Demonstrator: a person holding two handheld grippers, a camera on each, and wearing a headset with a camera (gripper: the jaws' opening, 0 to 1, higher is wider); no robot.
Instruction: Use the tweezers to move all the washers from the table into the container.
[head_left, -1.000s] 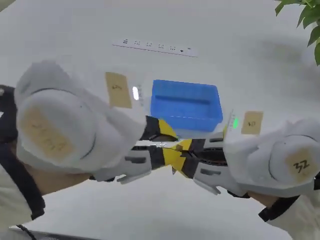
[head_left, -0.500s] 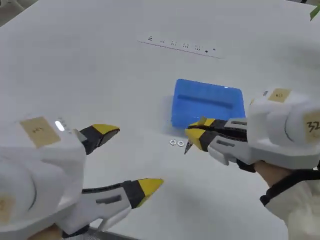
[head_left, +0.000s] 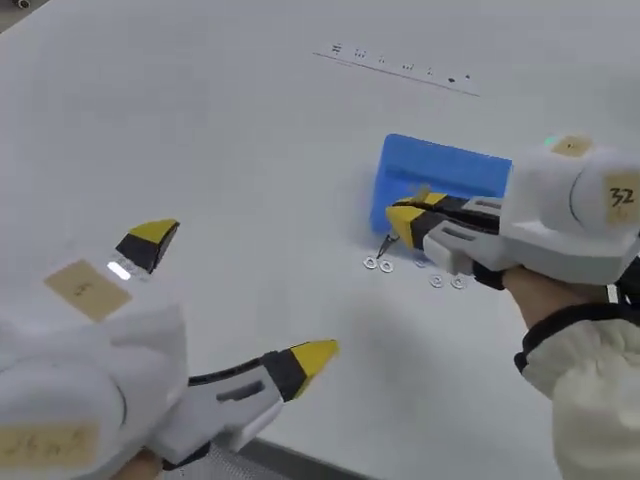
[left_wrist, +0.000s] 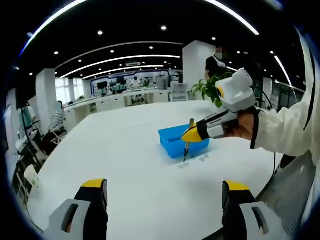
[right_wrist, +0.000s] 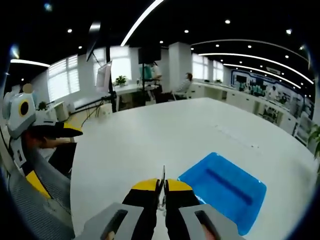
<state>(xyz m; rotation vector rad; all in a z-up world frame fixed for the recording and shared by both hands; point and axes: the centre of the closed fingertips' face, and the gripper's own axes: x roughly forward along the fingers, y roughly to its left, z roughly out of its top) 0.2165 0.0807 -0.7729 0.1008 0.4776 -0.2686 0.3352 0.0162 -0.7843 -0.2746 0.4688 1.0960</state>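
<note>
1. My right gripper (head_left: 400, 222) is pinched narrow on the tweezers (head_left: 384, 244). In the right gripper view the thin metal stands up from the slim gap between the jaws.
2. The tweezers point down at the white table (head_left: 250, 150), their tip just beside the washers (head_left: 371, 263).
3. I count four washers on the table in front of the blue container (head_left: 445, 165): two side by side at the tweezer tip, and two more under the right gripper's body.
4. I cannot tell whether the tip touches a washer or the table.
5. I cannot tell from the head view whether the container holds anything.
6. My left gripper (head_left: 232, 298) is spread wide and holds nothing. It hangs over bare table, well apart from the washers.
7. A thin strip with dark marks (head_left: 400, 68) lies on the table beyond the container.
</note>
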